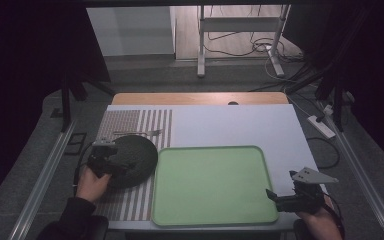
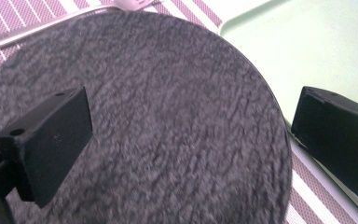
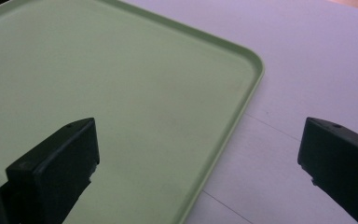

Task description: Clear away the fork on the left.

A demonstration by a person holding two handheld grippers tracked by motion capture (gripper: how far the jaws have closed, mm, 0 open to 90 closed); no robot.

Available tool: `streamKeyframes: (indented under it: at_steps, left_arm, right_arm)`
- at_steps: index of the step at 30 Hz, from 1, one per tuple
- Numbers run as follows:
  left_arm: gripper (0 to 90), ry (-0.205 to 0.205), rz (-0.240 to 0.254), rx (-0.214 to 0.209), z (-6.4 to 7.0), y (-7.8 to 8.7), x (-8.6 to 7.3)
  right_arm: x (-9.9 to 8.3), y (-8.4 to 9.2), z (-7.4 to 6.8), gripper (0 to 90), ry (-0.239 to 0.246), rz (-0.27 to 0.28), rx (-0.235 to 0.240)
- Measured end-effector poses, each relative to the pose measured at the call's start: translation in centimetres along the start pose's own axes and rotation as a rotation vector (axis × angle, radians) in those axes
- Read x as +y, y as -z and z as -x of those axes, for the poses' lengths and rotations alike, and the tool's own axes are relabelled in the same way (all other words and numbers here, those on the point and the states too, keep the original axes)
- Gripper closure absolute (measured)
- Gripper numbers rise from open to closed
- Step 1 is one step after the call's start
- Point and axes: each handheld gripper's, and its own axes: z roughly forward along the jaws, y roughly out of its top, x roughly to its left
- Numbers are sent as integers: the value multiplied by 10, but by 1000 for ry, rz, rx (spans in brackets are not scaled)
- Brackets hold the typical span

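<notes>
Forearms cut off at bottom edge of high view; room past table mostly dark, just a white stand & loose cables on floor, hard to make out.

Pale green rounded-corner plastic tray sits front-centre on white tabletop, nothing in it. Long axis runs left-right across table. Right gripper view catches one rounded corner of tray w/ white surface beyond; rest cut off.

Dark grey round textured plate lies flat on striped purple-and-white woven placemat, left of tray, its rim just beside tray's left edge. Can't tell if touching. Nothing on plate. In left gripper view plate is blurred, surface looks mottled; near side runs out of frame.

Silver metal fork on placemat just behind plate, long axis left-right, tines end to the right. In left gripper view only a strip of handle and tine end show at top edge; rest cut off.

My left gripper over plate's near-left part, jaws spread wide, gripping nothing; left hand behind it.

My right gripper at tray's front-right corner, jaws spread wide apart, one over tray, other over bare tabletop, holding nothing. Right hand partly cut off by frame.
</notes>
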Motion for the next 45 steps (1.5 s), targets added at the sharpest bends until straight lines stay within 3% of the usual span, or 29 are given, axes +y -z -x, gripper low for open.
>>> streamKeyframes:
  at_steps: [16,23,33,45]
  left_arm:
    - [0,11,-53,7,-21,-23,28]
    - [0,19,-52,23,-29,-28,37]
    - [0,12,-86,84,-39,-41,50]
    - [0,20,-98,97,-52,-50,63]
  right_arm:
    - [0,0,0,0,-2,0,1]
    - [0,0,0,0,-1,0,4]
    - [0,-1,0,0,1,-1,9]
    - [0,-1,0,0,5,-3,13]
